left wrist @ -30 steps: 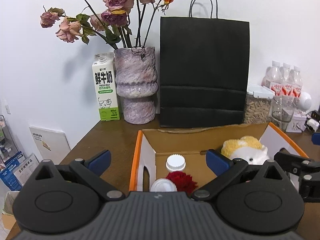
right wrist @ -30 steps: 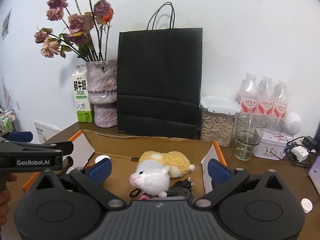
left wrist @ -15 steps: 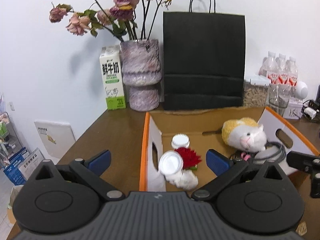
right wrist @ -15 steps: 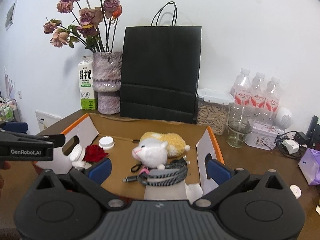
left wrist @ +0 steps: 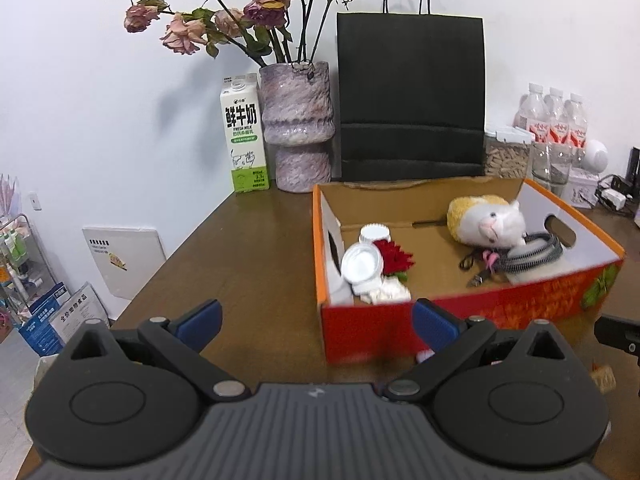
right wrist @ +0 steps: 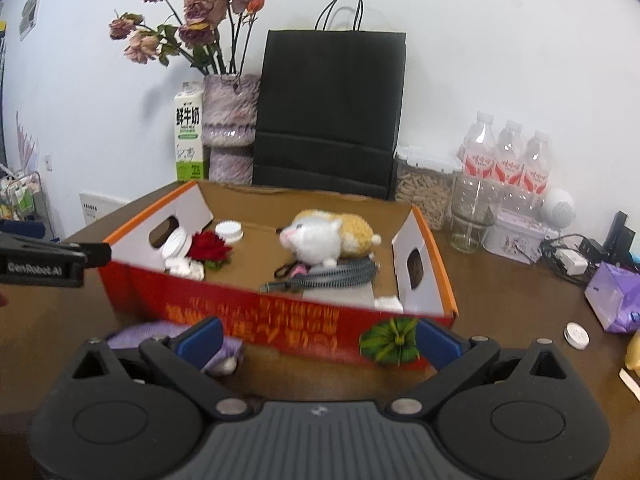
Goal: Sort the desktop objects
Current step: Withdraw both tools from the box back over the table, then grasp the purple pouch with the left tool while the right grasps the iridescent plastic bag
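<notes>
Both grippers, left (left wrist: 316, 318) and right (right wrist: 318, 338), gape wide, holding nothing, near the red box (right wrist: 280, 312).
Its front wall half hides a purple item (right wrist: 160, 330); plush toy (right wrist: 320, 236) and cable (right wrist: 340, 274) lie inside, on a brown table (left wrist: 248, 248) against a white wall.

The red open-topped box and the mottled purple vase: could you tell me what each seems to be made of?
The red open-topped box looks like printed corrugated cardboard: brown matte inside, cut-out handles. The mottled purple vase seems glazed ceramic, judging by glossy highlights, though resin is possible.
</notes>
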Demonstrator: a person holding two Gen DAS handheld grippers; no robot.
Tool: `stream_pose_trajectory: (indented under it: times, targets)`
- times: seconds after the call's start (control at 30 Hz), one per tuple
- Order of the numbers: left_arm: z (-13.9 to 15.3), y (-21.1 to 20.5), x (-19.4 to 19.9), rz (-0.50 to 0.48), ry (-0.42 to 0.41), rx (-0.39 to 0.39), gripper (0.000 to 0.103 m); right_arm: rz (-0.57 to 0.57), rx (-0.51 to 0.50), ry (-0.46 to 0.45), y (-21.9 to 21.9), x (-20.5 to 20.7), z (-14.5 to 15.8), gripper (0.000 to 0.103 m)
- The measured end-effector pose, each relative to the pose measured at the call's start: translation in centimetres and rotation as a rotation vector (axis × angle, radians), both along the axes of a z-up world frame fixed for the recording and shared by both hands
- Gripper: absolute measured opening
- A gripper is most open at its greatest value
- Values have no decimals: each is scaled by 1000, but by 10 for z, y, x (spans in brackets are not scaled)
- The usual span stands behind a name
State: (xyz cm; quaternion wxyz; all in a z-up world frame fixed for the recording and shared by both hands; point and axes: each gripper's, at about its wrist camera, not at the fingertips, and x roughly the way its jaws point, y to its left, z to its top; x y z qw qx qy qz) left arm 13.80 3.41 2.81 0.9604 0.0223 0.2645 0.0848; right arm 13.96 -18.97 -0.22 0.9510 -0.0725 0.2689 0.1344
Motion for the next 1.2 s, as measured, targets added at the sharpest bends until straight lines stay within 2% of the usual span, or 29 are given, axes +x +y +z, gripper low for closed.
stream_pose_trajectory:
  times: [0.3,0.5,0.67,0.77,0.87,0.93,1.07,1.2]
  targets:
    - [-9,-9,-27,-76,35,-42,103,-8,2,40,-12,-31,-17,103]
    - [-17,-35,-23,-159,51,-46,103,-33,12,75,-19,-38,-30,103]
    - [-34,-48,-15,-191,82,-35,102,-52,19,89,-27,-40,-37,103]
    - [-42,-51,-15,-207,98,-40,96,-65,29,100,-33,-38,-42,103]
    - [-46,-51,-16,-220,111,-57,85,-63,48,103,-37,-38,-45,103]
    - [-48,-51,-18,-235,123,-67,73,-59,55,100,-38,-39,-47,103]
    - [-50,-55,-23,-241,107,-44,70,-53,66,91,-38,-39,-49,103]
    - [-49,-62,-29,-246,84,-5,61,-56,72,94,-39,-39,-51,103]
